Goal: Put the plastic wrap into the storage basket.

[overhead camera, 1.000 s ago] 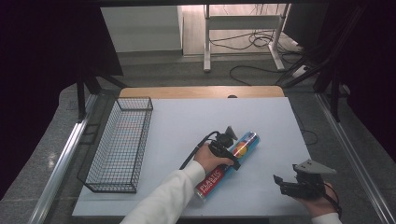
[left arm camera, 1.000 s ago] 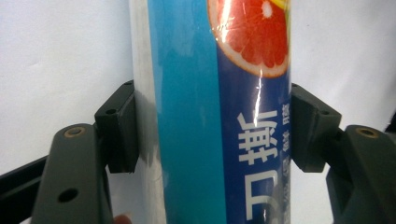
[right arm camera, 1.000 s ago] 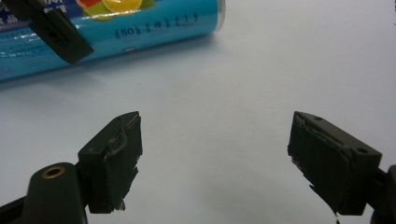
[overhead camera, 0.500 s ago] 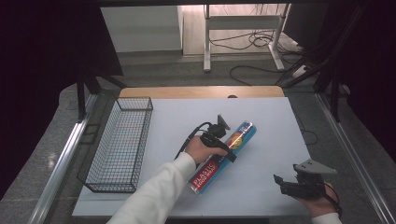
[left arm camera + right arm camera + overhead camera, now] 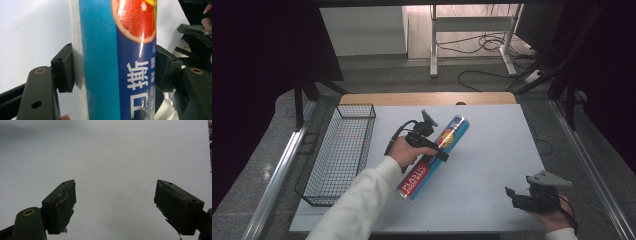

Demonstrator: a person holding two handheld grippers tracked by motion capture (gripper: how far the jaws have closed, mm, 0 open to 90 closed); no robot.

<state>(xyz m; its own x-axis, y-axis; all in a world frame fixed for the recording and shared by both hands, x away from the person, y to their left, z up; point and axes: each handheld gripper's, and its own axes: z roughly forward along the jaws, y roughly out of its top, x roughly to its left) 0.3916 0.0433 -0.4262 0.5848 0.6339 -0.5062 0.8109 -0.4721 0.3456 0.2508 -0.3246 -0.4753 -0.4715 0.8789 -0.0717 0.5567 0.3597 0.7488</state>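
Moved since the earlier frames: plastic wrap box (image 5: pixel 433 158) and left gripper (image 5: pixel 438 145), both shifted up and left across the sheet, toward the wire basket (image 5: pixel 343 150); right gripper (image 5: pixel 518 197) unchanged in place.

Left gripper (image 5: pixel 113 67): jaws clamped on the plastic wrap box (image 5: pixel 113 55), one pad on each long side, near its middle. Box printed blue, with a grapefruit picture and white characters.

Right gripper (image 5: pixel 115 202): jaws spread wide, nothing between them, bare white surface beyond.

Box position: lies diagonally at the middle of the white table sheet (image 5: pixel 492 150), far end toward the upper right, near end toward the person. Whether it rests on the sheet or is lifted clear cannot be told.

Edges and room: basket stands along the sheet's left edge, near the box but apart from it. Open sheet right of the box and between the two grippers, which are well apart. Right gripper sits close to the sheet's near-right corner.

Pose: left arm in a white sleeve (image 5: pixel 357 200) reaches diagonally from the bottom edge, left hand (image 5: pixel 404 150) around the gripper body. Right hand (image 5: pixel 554 217) low at the bottom right, gripper pointing left.

Hidden: box ends cut off in the left gripper view; the box's middle covered by the gripper in the high view.
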